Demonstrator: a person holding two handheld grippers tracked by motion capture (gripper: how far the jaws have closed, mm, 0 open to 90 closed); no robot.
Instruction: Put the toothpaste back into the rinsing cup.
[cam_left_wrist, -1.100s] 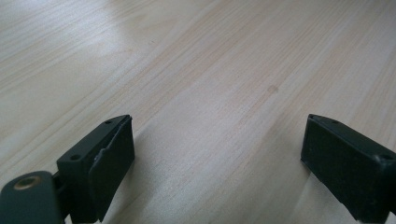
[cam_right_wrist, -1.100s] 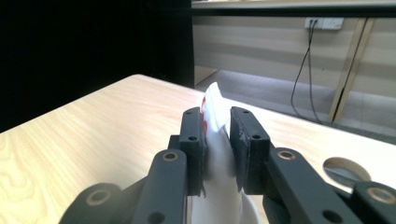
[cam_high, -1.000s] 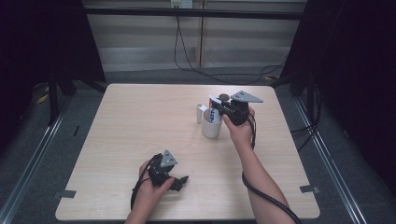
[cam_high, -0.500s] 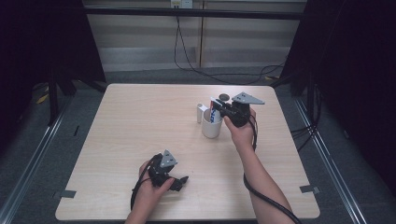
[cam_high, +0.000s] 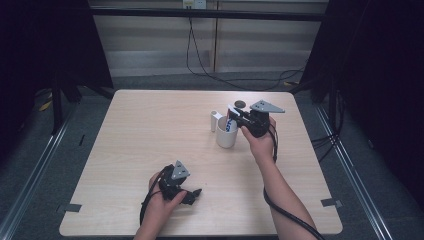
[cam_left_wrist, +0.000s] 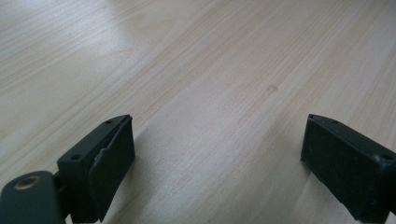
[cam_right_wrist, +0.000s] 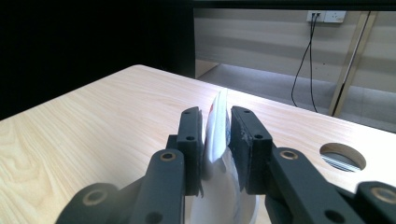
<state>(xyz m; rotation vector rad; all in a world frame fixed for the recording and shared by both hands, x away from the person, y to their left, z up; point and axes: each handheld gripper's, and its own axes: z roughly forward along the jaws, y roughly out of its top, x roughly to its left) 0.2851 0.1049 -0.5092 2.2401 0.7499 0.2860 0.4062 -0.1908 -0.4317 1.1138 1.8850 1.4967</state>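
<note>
Right claw (cam_high: 234, 116): level, above the white cup (cam_high: 226, 137), pinching a flat white tube (cam_high: 231, 124) with blue and red print. In the right gripper view the tube (cam_right_wrist: 217, 126) stands on edge between the two pads, its upper end poking out past the jaw tips, its lower part running down into the cup's mouth (cam_right_wrist: 233, 200) directly beneath the jaws.

Change noted: the right claw's jaws have just been opening, a small amount only. The tube is between them. We read both pads as close against its flat sides, with no clear daylight on either side, so we log the pinch as loosening, not yet let go. Against the earlier high-view frames, hand, cup and tube sit where they were.

Our judgement: this is the start of the release. The tube is already lined up in the cup, so a wider spread should drop it in. The risk is the tube catching on a pad or tipping the cup.

Other items: a small white container (cam_high: 215, 120) just beyond the claw tips, on the cup's far side; a round hole (cam_high: 240, 104) in the table (cam_high: 150, 135) behind the claw.

Left claw (cam_high: 192, 194): resting on the table near the person, well apart from the cup. Jaws spread wide (cam_left_wrist: 217, 158), only bare wood between them.
</note>
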